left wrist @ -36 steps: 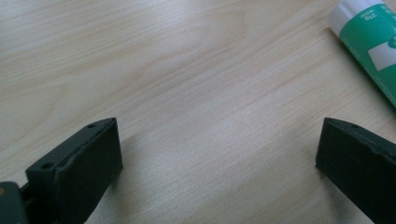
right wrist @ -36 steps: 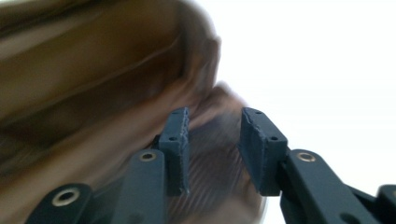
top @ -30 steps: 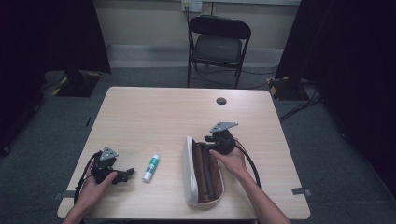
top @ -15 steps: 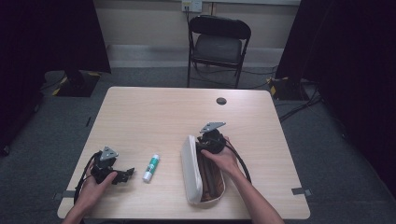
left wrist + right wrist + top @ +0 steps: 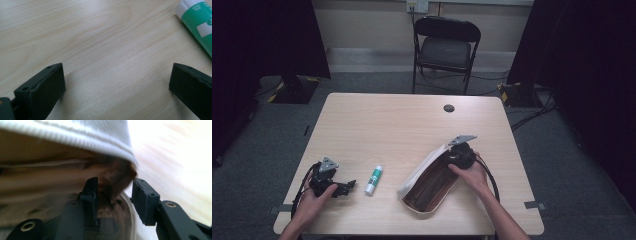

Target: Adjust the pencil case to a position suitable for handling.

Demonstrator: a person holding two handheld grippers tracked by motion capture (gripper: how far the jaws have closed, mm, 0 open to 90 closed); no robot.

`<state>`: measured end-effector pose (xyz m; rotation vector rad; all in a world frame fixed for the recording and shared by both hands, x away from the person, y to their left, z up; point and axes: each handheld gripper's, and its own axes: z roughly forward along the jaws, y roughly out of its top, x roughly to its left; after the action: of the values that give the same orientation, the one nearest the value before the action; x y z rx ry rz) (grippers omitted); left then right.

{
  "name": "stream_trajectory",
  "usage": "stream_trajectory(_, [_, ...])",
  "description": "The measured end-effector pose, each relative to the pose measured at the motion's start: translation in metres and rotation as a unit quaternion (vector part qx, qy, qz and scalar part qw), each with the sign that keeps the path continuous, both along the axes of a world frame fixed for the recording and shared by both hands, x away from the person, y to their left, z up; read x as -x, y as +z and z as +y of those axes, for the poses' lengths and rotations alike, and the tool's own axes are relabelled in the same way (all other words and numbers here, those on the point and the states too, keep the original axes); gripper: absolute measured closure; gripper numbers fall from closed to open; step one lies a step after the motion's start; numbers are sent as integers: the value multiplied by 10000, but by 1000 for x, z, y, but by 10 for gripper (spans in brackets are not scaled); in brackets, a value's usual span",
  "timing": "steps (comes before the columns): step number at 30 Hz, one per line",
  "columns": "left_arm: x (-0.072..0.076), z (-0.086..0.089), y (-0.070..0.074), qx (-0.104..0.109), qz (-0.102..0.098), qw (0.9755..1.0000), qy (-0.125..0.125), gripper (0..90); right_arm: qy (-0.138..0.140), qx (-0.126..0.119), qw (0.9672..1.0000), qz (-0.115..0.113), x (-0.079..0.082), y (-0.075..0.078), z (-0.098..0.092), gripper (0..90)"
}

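Holding pouch [image 5: 428, 185] end w/ my right gripper [image 5: 451, 159], jaws part-open, just widened a bit around it; left gripper [image 5: 346, 187] wide open, empty, beside glue stick [image 5: 373, 180].

a light wooden table [image 5: 402, 125] stood on grey carpet [image 5: 557, 145]. a black folding chair [image 5: 445, 47] stood beyond the table's far edge, well apart from both tools. black curtains [image 5: 272, 40] flanked a pale wall [image 5: 367, 25] with a socket [image 5: 417, 6].
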<state>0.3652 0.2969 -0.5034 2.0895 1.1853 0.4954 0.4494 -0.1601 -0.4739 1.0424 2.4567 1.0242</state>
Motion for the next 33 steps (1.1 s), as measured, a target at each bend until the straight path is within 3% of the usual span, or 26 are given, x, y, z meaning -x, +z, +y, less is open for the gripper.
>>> stream_trajectory(5, [0,0,0,-4,-1,10000,4,0,-92,-176,9995,241,28,3,-27,559])
stream_trajectory(8, [0,0,0,-5,0,10000,3,0,-179,-230,9992,265,37,5,-36,487])
stream_trajectory(9, [0,0,0,-6,-1,10000,0,0,-159,-229,9995,154,40,7,-39,449])
stream_trajectory(10, [0,0,0,-13,-2,10000,-4,0,-164,-314,9993,-128,42,10,-46,407])
stream_trajectory(11, [0,0,0,-13,-2,10000,-4,0,-164,-314,9993,-128,42,10,-46,407])
stream_trajectory(13, [0,0,0,-35,13,10000,-21,0,-191,-520,9977,-387,36,14,-51,356])
stream_trajectory(14, [0,0,0,-35,13,10000,-21,0,-191,-520,9977,-387,36,14,-51,356])
stream_trajectory(15, [0,0,0,-45,13,10000,-31,0,14,-572,9975,-415,31,14,-47,360])
stream_trajectory(18, [-1,0,0,-40,13,10000,-30,0,253,-531,9974,-418,25,12,-35,334])
stream_trajectory(19, [0,0,0,-22,7,10000,-17,0,285,-519,9974,-405,23,11,-31,300])
stream_trajectory(22, [0,0,0,-21,8,10000,-18,0,337,-511,9972,-420,20,9,-24,311])
stream_trajectory(24, [0,0,0,-26,5,10000,-18,0,469,-558,9966,-390,18,8,-16,456])
stream_trajectory(26, [0,0,0,-14,-2,10000,-10,0,453,-548,9966,-406,19,9,-13,523])
stream_trajectory(28, [0,0,0,-17,-7,10000,-9,0,401,-547,9970,-368,21,10,-14,666])
stream_trajectory(29, [0,0,0,-9,-1,10000,-10,0,401,-547,9970,-368,21,10,-14,666])
stream_trajectory(31, [0,0,0,-13,-4,10000,-13,0,147,-511,9981,-303,23,12,-16,790])
stream_trajectory(33, [0,0,0,-8,-2,10000,-6,0,17,-468,9985,-286,24,13,-17,811])
